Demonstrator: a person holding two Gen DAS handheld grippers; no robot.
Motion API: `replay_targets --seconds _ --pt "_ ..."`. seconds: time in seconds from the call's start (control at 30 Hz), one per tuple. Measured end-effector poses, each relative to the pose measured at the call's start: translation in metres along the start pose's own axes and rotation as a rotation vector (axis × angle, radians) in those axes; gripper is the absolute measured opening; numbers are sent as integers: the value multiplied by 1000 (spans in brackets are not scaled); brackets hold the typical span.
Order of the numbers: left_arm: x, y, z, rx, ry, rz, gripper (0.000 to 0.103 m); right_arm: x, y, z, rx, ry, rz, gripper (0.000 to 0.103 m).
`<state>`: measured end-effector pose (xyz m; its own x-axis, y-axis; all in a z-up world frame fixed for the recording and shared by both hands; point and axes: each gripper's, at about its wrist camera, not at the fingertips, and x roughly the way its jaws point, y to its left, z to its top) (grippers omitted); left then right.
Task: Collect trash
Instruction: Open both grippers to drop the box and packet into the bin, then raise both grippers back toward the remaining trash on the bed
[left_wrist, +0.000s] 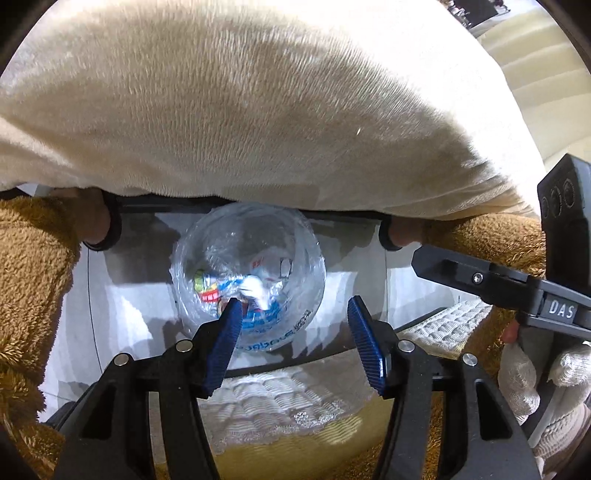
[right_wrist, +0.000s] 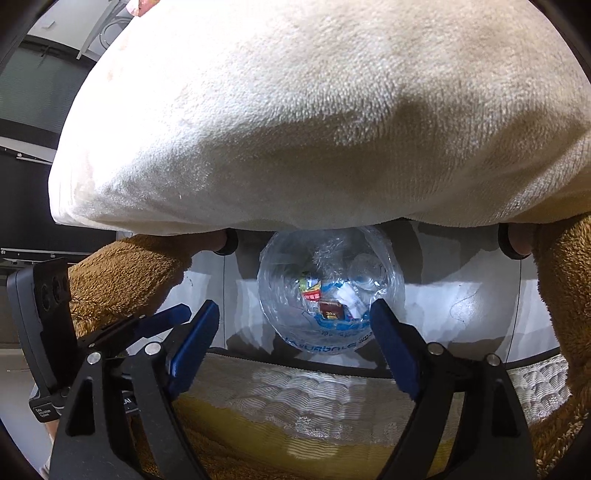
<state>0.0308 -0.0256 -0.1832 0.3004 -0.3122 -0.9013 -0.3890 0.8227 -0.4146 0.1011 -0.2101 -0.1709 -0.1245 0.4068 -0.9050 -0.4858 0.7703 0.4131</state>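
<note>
A clear plastic trash bag (left_wrist: 248, 273) stands open on the pale floor below me, with several colourful wrappers and white scraps inside; it also shows in the right wrist view (right_wrist: 330, 290). My left gripper (left_wrist: 293, 308) is open and empty above the bag's near rim. My right gripper (right_wrist: 293, 312) is open and empty above the same bag. The right gripper's black body shows at the right of the left wrist view (left_wrist: 498, 284). The left gripper's blue fingers (right_wrist: 166, 319) show at the left of the right wrist view.
The person's cream fleece front (left_wrist: 258, 103) fills the upper half of both views. Brown fleece sleeves (left_wrist: 33, 280) flank the bag. A white quilted mattress edge (left_wrist: 280, 402) with yellow cloth lies under my fingers. A white-gloved hand (left_wrist: 535, 376) holds the right gripper.
</note>
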Motion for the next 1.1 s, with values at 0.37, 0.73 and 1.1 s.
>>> replay_targets --seconds 0.37,0.73,1.1 --pt "-31 -14 -9 77 -144 -2 58 -34 7 -16 -101 -136 -12 83" --pt "-86 -20 -27 130 -389 -51 58 -88 18 -45 -230 -357 -10 83" --pt "-128 -27 -14 150 -509 -125 58 -132 33 -29 -350 -501 -21 83"
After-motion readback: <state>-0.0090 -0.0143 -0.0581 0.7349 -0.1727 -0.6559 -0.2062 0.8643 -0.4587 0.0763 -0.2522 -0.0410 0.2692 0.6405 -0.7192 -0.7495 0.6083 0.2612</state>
